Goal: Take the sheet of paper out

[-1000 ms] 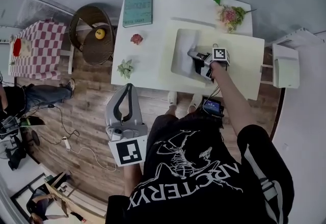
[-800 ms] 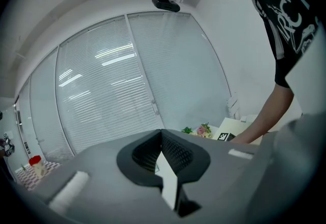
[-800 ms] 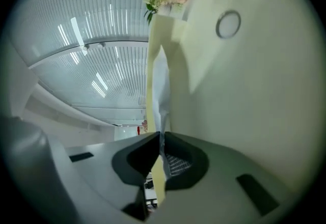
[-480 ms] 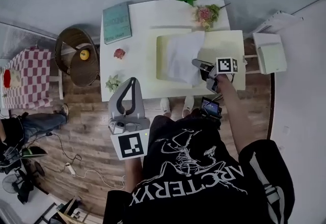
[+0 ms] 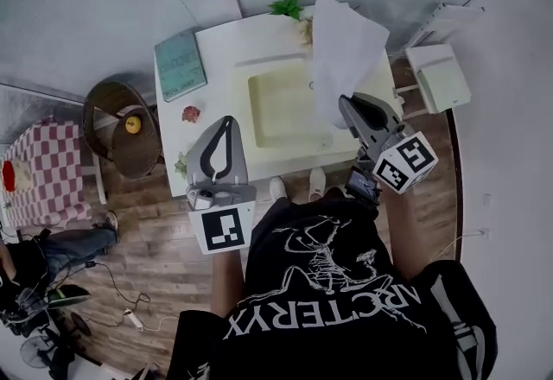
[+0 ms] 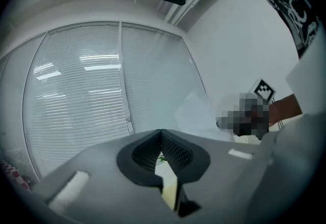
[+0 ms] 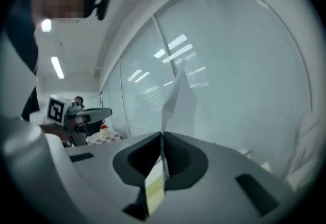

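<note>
The white sheet of paper (image 5: 346,46) hangs in the air above the table's right half, with my right gripper (image 5: 344,100) shut on its lower edge. In the right gripper view the sheet (image 7: 178,98) rises edge-on from between the closed jaws of that gripper (image 7: 162,136). The pale yellow folder (image 5: 281,106) lies flat on the white table (image 5: 220,50) below the sheet. My left gripper (image 5: 226,121) hovers at the table's near edge, left of the folder, shut with nothing in it (image 6: 161,132). From the left gripper view the lifted sheet (image 6: 196,115) shows to the right.
A teal book (image 5: 180,65) lies at the table's left end, with a pink item (image 5: 190,114) and a small plant (image 5: 181,166) nearer me. A green plant (image 5: 287,6) stands at the far edge. A wicker chair (image 5: 121,123) is on the left, a white box (image 5: 439,78) on the right.
My right gripper has risen from the folder with the sheet, drawing it up into the air, and its wrist has rolled. My left gripper has shifted a little towards the table.
</note>
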Motion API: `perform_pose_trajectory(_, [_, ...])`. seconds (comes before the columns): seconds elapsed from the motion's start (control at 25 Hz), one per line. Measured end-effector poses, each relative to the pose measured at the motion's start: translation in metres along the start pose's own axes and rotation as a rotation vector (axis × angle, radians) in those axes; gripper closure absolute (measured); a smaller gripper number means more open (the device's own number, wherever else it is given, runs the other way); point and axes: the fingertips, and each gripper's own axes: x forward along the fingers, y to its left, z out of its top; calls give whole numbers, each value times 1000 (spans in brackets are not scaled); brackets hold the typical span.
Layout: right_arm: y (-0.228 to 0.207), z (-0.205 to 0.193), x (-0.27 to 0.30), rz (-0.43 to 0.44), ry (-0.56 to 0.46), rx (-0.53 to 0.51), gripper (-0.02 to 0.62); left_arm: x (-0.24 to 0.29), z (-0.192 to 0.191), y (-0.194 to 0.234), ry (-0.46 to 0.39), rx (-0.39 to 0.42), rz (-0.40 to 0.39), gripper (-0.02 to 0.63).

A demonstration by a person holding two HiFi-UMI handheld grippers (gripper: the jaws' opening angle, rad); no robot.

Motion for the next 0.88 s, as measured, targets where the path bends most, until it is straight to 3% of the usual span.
perform_pose_trajectory(0.12, [21, 34, 1, -115, -88, -262, 568, 7, 4, 4, -18, -19, 6, 595])
perform_pose_trajectory(0.24, [34, 51, 3, -166, -128, -376, 569, 12, 10, 5, -37, -11, 6, 595])
perform_pose_trajectory(0.56, [38, 70, 4, -157, -171, -374, 571, 11, 14, 14, -57, 7, 30, 595])
perform_pose_trajectory(0.88, [37, 71, 10, -136, -152, -361, 571, 8, 15, 20, -60, 6, 48, 595])
